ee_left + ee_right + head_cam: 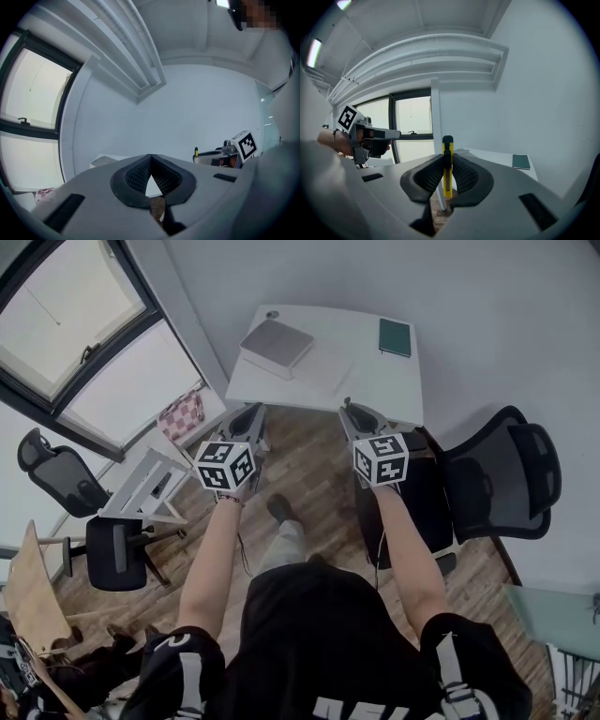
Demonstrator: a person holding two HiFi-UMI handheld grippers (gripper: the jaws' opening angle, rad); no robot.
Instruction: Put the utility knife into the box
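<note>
My right gripper (447, 159) is shut on a yellow utility knife (447, 168), which stands upright between the jaws with its black tip above them. In the head view this gripper (352, 413) hovers just short of the near edge of the white table (375, 381). A grey box (277, 343) lies at the table's far left and also shows low in the left gripper view (104, 161). My left gripper (253, 418) is held in front of the table's left corner. Its jaws (151, 158) are shut with nothing between them. The knife's yellow tip (196, 151) shows on the right gripper (220, 157).
A green notebook (395, 337) lies at the table's far right corner. A black office chair (502, 474) stands right of me, two more chairs (84, 521) and a white rack (150, 486) on my left by the window (84, 334). The floor is wood.
</note>
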